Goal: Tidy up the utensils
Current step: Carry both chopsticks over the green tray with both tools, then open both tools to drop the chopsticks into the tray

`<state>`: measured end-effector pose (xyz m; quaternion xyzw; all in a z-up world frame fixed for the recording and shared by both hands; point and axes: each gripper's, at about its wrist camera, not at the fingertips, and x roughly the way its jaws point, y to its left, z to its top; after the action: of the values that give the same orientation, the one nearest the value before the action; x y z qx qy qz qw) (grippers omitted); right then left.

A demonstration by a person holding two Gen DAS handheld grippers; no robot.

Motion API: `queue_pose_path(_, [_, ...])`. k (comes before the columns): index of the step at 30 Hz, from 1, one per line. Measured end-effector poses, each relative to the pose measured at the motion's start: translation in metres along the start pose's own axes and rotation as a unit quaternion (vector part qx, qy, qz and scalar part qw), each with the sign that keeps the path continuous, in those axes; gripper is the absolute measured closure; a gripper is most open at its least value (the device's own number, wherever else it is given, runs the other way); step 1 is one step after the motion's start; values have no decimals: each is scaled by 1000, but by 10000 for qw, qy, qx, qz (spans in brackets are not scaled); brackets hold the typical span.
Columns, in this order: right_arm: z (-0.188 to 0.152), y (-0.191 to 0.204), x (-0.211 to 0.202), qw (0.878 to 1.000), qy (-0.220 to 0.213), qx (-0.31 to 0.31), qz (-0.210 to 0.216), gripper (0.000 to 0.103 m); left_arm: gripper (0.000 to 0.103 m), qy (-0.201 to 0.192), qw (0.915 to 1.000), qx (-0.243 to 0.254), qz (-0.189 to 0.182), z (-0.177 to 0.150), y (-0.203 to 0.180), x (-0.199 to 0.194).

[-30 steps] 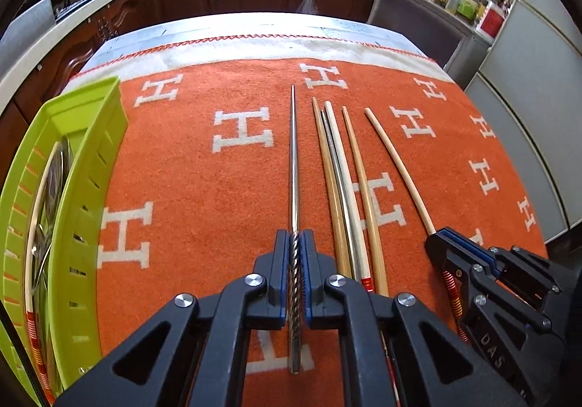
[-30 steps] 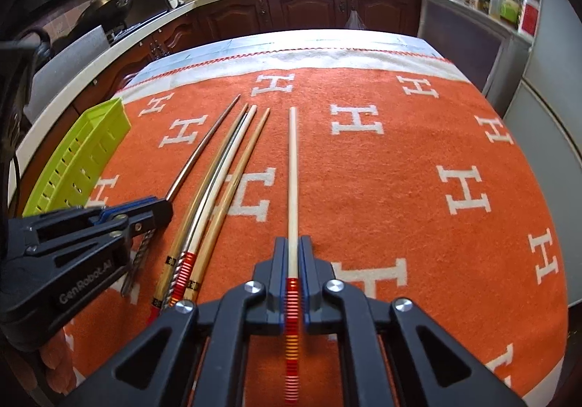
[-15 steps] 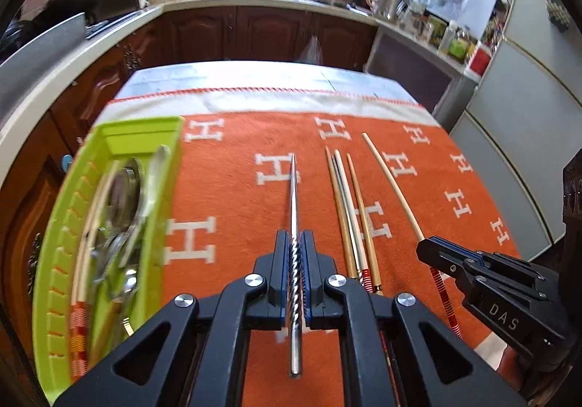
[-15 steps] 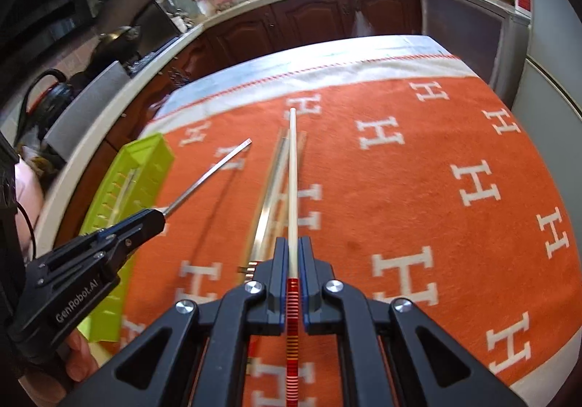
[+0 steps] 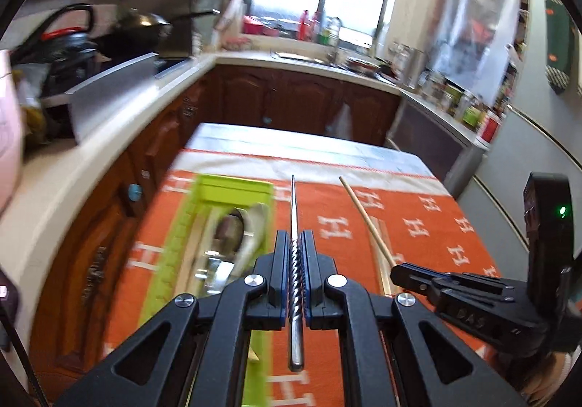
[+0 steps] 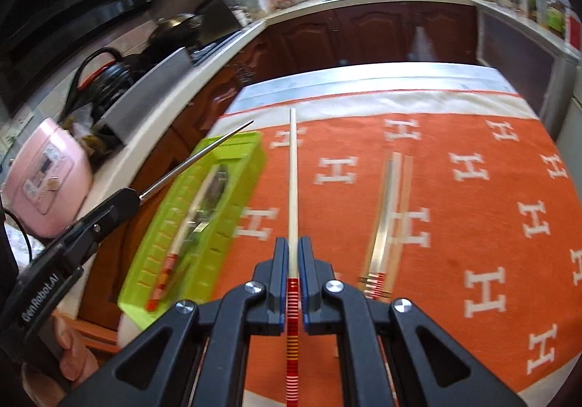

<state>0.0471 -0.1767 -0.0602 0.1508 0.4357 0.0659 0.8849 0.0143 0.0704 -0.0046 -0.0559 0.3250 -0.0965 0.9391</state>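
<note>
My left gripper [image 5: 294,254] is shut on a metal chopstick [image 5: 294,210] with a twisted handle, held in the air beside the green plastic tray [image 5: 171,243]. The tray holds metal spoons [image 5: 251,236] and a wooden chopstick. My right gripper [image 6: 291,258] is shut on a wooden chopstick [image 6: 293,174] with a red-striped end, lifted above the orange cloth [image 6: 473,210]. Several more chopsticks [image 6: 389,218] lie together on the cloth to its right. In the right wrist view the left gripper [image 6: 123,198] points its metal chopstick [image 6: 196,156] over the tray [image 6: 225,196].
The cloth-covered table [image 5: 327,148] ends in front of dark wooden cabinets [image 5: 291,98]. A pink rice cooker [image 6: 47,170] and a cable reel [image 6: 105,76] stand on the counter to the left of the tray. A person's fingers [image 6: 69,356] grip the left tool.
Both grippers have risen off the cloth with their chopsticks. The left one has moved toward the green tray, which now lies close under its chopstick. The remaining chopsticks stay on the cloth.
</note>
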Motion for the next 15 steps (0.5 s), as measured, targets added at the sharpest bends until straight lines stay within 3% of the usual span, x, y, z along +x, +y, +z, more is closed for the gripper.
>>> queue_pose_path(7, [20, 47, 22, 9977, 245, -24, 626, 97, 99, 299, 9970, -451, 556, -14, 62, 13])
queue_pose_path(11, [27, 68, 46, 9953, 507, 34, 830, 97, 99, 525, 9944, -693, 600, -28, 84, 30])
queue_pose_path(15, [28, 79, 73, 9924, 803, 256, 895, 97, 99, 754, 9934, -626, 603, -36, 82, 44])
